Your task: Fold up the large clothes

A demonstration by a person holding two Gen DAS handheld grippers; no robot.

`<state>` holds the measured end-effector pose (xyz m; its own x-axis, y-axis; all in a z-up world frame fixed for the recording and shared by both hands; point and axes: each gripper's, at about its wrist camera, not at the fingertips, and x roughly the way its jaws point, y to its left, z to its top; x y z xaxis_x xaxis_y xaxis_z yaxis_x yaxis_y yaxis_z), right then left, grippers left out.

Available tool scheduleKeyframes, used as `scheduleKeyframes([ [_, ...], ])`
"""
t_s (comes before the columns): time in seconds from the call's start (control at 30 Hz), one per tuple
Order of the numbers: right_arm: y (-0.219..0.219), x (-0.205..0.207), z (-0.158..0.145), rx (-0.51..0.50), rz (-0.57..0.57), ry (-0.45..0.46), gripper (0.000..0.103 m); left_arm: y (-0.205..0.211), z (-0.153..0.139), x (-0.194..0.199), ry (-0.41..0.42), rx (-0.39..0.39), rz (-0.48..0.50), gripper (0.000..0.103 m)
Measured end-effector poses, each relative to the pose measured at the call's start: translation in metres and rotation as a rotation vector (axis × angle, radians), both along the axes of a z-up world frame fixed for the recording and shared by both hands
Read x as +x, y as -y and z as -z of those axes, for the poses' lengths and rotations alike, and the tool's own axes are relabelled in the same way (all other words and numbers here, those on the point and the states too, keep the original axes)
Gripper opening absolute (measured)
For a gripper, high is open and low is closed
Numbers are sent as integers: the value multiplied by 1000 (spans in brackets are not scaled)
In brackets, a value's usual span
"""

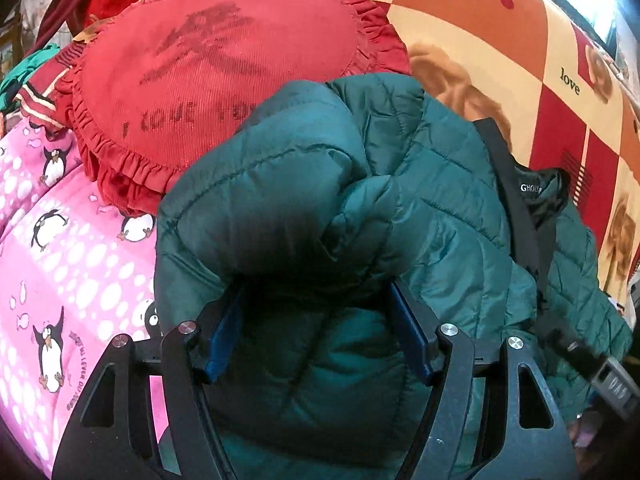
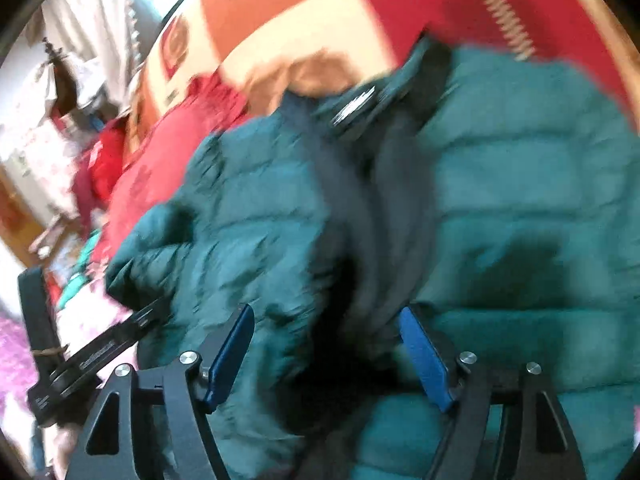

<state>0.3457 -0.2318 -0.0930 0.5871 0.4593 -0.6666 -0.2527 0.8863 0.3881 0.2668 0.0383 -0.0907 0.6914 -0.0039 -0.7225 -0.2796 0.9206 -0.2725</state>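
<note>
Down low, the left gripper (image 1: 316,292) points forward into a bunched fold of the green puffer jacket (image 1: 440,200), its blue pads (image 1: 412,332) set wide with quilted fabric bulging between them; whether they pinch it I cannot tell. The jacket lies heaped on the checked bedspread (image 1: 500,40), its black collar lining (image 1: 544,192) showing at right, with a red frilled cushion (image 1: 224,80) just beyond it at far left and a pink penguin blanket (image 1: 60,260) at near left. The right gripper (image 2: 326,320), in a blurred view, hovers over the same jacket (image 2: 520,200), jaws wide apart, the dark lining between its fingers.
</note>
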Motion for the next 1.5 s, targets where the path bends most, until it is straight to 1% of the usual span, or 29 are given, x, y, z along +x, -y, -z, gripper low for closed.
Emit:
scheduleKeyframes([
  [0.03, 5, -2, -4, 33, 7, 22, 74, -1, 1, 0, -3, -4, -2, 69],
  [0.07, 8, -4, -6, 69, -12, 33, 74, -2, 1, 1, -7, -10, -5, 69],
  [0.1, 5, -3, -6, 113, -58, 40, 74, -2, 2, 1, -11, -14, -8, 69],
  [0.13, -2, -2, -4, 116, -90, 38, 74, -3, 3, 0, -14, -15, -9, 69],
  [0.17, -10, 1, 0, 78, -98, 22, 74, -3, 3, 0, -15, -13, -9, 69],
  [0.23, -24, 6, 14, 23, -115, -40, 74, 0, 4, 1, -20, 5, -7, 69],
  [0.3, -38, 8, 24, 11, -179, -79, 75, 3, 5, 4, -28, 21, -4, 69],
  [0.37, -45, 4, 21, 17, -225, -69, 74, 4, 5, 4, -30, 26, -3, 69],
  [0.4, -45, 2, 21, 46, -247, -75, 63, 4, 5, 4, -30, 28, -3, 69],
  [0.43, -44, 2, 21, 93, -270, -91, 45, 4, 4, 5, -30, 29, -4, 69],
  [0.47, -43, 3, 21, 101, -265, -102, 39, 3, 4, 5, -29, 27, -3, 69],
  [0.53, -37, 3, 23, 110, -229, -104, 18, 1, 2, 4, -22, 15, -3, 69],
  [0.6, -21, 3, 21, 137, -187, -98, 12, 0, -2, 2, -3, -5, 8, 69],
  [0.63, -13, 5, 17, 134, -161, -83, 11, -2, -6, -1, 18, -32, 16, 69],
  [0.7, -3, 1, 10, 107, -116, -54, 10, -6, -18, -9, 89, -89, 29, 69],
  [0.77, 14, -1, 3, 92, -59, -29, 9, -8, -27, -16, 142, -89, 21, 69],
  [0.83, 40, -3, -7, 56, 42, 5, 9, -11, -34, -22, 180, -85, 10, 69],
  [0.9, 67, -4, -12, 32, 121, 25, 9, -14, -34, -23, 172, -51, -24, 69],
  [1.03, 124, -6, -16, -64, 290, 45, 9, -19, -15, -10, 65, -36, -66, 69],
  [1.1, 140, -5, -15, -72, 333, 38, 9, -22, -8, -5, 29, -50, -71, 69],
  [1.13, 149, -6, -14, -72, 350, 35, 9, -22, -6, -2, 19, -44, -79, 69],
  [1.2, 155, -5, -10, -73, 347, 27, 9, -22, -5, 5, 15, -49, -84, 69],
  [1.23, 155, -4, -7, -73, 339, 21, 9, -21, -6, 6, 17, -48, -84, 69],
  [1.3, 155, -2, -3, -79, 340, 22, 9, -16, -13, 11, 42, -20, -94, 69],
  [1.37, 157, -1, -2, -68, 340, 19, 9, -4, -23, 22, 75, 22, -70, 69],
  [1.4, 158, -1, -3, -63, 342, 21, 9, 2, -27, 28, 92, 27, -59, 69],
  [1.47, 156, 1, -1, -67, 340, 25, 9, 12, -28, 40, 95, 32, -38, 69],
  [1.5, 154, 2, 0, -72, 338, 27, 9, 19, -25, 49, 87, 53, -24, 69],
])
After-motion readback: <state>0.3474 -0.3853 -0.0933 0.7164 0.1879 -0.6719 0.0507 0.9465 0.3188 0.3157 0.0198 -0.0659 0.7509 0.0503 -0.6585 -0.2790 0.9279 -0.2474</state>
